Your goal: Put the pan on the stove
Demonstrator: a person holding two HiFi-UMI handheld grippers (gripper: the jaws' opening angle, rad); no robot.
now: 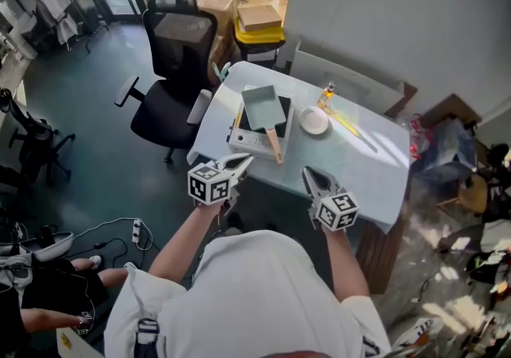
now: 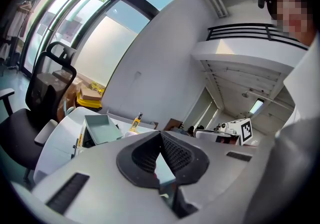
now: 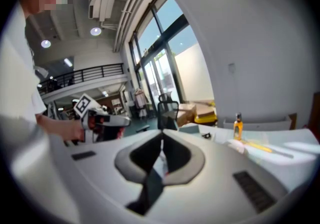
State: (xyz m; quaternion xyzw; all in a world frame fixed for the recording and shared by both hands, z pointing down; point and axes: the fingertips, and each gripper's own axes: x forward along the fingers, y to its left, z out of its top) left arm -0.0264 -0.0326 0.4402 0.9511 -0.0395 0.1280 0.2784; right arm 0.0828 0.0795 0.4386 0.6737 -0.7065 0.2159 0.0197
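Pan [image 1: 262, 105] is sitting on the stove [image 1: 254, 141] on the table [image 1: 375, 158], probably rigid, fairly light and slick-walled, so wooden handle [image 1: 275, 145] is looking like the grab point; left gripper [image 1: 242, 161] and right gripper [image 1: 308, 174] are hovering with jaws together, empty.

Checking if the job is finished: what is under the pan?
The stove lies under the pan; its dark top and white front edge show beside it. Its middle is covered by the pan.

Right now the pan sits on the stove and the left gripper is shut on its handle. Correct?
No. The pan sits on the stove, but the left gripper is shut on nothing, apart from the handle; the head view shows it.
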